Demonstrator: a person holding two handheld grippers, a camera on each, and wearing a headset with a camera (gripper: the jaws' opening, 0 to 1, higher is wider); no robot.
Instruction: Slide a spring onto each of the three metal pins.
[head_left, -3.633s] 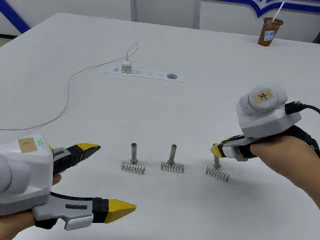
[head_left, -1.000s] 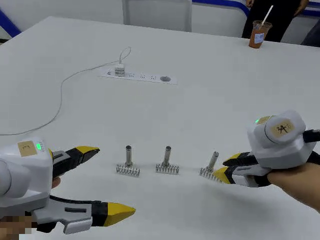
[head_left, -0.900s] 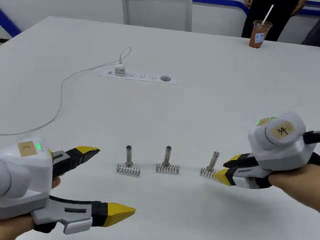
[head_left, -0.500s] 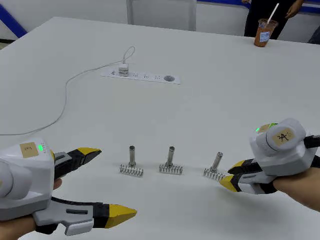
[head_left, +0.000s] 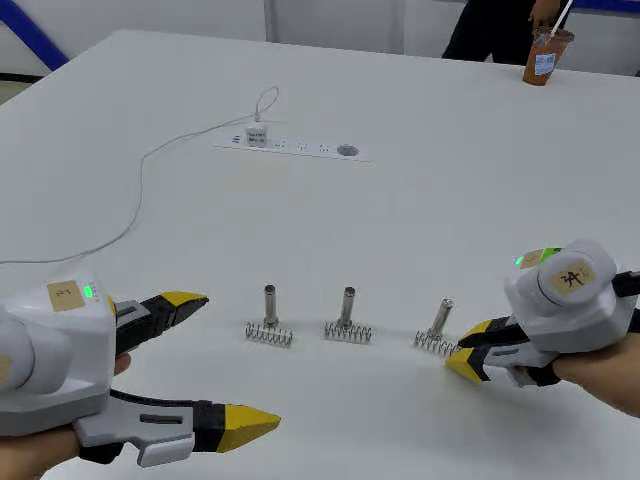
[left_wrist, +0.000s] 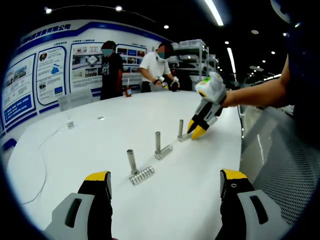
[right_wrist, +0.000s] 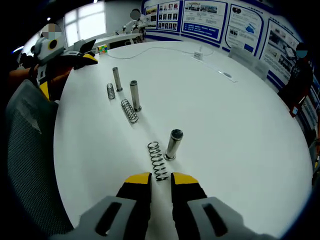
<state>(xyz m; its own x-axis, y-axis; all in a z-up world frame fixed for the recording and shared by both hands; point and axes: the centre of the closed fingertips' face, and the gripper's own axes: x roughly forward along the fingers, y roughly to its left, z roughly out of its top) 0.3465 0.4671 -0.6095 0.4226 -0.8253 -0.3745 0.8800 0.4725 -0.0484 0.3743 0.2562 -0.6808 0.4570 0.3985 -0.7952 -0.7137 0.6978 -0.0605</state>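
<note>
The right gripper (right_wrist: 161, 180) is down at the white table (right_wrist: 235, 125), its jaws drawn close with a narrow gap between them. The first spring (right_wrist: 157, 159) lies flat straight ahead. Its near end sits just at the mouth of that gap and its far end reaches the foot of the first pin (right_wrist: 173, 144). I see no pinch on the coils, so the jaws read as slack and holding nothing.

Beyond, in a line running away from this gripper, stand the middle pin (right_wrist: 134, 95) and the far pin (right_wrist: 116, 78). The middle spring (right_wrist: 129, 111) and the far spring (right_wrist: 110, 91) each lie on the table at the base of their pin. No pin wears a spring, so the task looks to be at its opening step: picking up the first spring.

The left gripper (left_wrist: 165, 179) hovers over the table with its jaws spread wide and empty, and the far pin and far spring are a little way ahead of it.

The next move probably calls for easing forward so the coils sit between the pads. The jaws should then close gently so as not to crush them. After that the spring must be lifted, turned upright and lowered over the first pin, which appears to lean slightly in the head view.
</note>
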